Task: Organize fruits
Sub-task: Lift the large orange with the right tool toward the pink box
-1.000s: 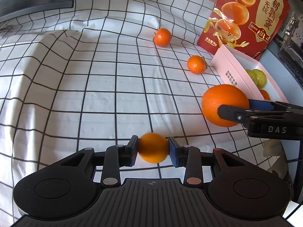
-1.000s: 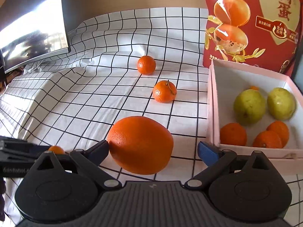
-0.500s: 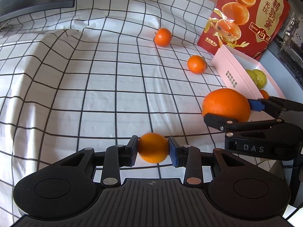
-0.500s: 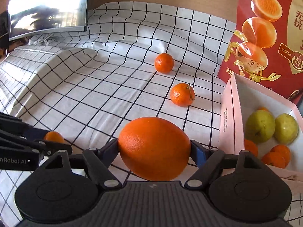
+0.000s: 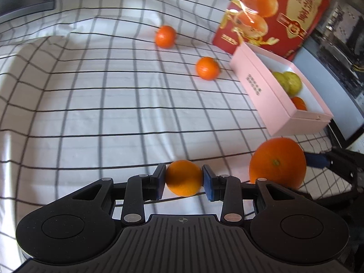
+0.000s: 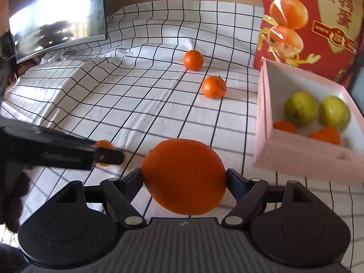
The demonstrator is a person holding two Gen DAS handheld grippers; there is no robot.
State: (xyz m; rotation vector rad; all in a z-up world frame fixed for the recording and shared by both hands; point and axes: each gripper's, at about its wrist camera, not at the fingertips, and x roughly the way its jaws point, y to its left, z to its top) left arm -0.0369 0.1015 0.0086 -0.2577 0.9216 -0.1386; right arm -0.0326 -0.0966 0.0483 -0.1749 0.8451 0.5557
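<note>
A: Which way does the orange lie?

B: Long axis across the right claw, pad to pad. In the left view its stem dimple faces the camera.

A: Is it held?

B: Yes, both pads press its sides, above the checked cloth near the pink box. A second ago that claw stood wide around it; the jaws have just closed on it.

A: And the left claw?

B: Narrow, clamped on a mandarin, same as before. Two mandarins lie on the cloth, unmoved. The box view has shifted: both claws moved sideways.
</note>
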